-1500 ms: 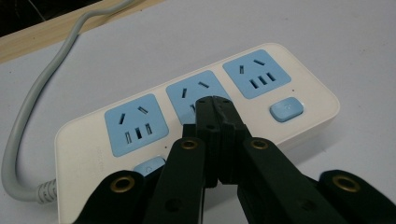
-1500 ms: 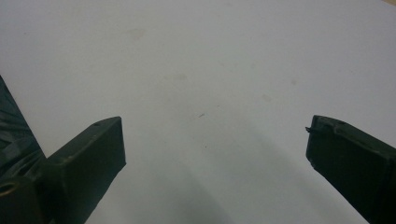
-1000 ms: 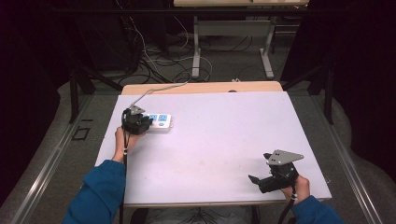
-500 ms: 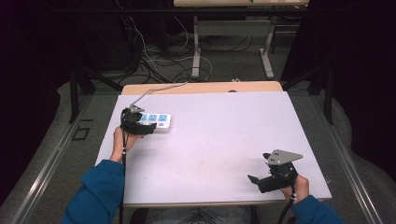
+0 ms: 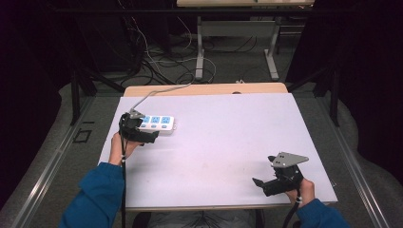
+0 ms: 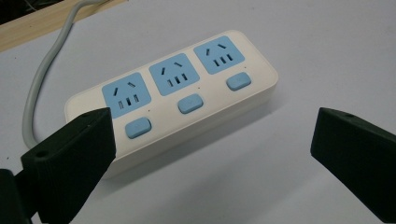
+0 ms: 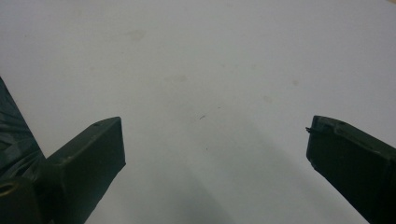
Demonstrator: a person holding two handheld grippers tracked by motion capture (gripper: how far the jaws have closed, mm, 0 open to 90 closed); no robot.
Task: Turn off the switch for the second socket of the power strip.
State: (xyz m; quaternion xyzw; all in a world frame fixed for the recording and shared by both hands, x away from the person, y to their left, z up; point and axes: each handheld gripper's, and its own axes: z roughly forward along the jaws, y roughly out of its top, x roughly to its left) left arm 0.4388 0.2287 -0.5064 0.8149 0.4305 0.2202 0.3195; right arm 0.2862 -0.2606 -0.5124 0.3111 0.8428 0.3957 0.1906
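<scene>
Since a second ago the left tongs (image 5: pixel 142 134) have drawn back off the power strip (image 5: pixel 158 124) and have just been opening; they now stand wide with nothing between them. It lies flat at the worktop's (image 5: pixel 218 142) far left, its cord (image 6: pixel 39 84) trailing off the back. Right tongs (image 5: pixel 266 183) stand wide, empty. Likely light, rigid, smooth plastic; best gripped across its narrow sides.

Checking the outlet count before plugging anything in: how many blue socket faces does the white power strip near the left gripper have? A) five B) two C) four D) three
D: the left gripper view shows three blue socket faces in a row on the power strip, each with a blue button beside it.
</scene>
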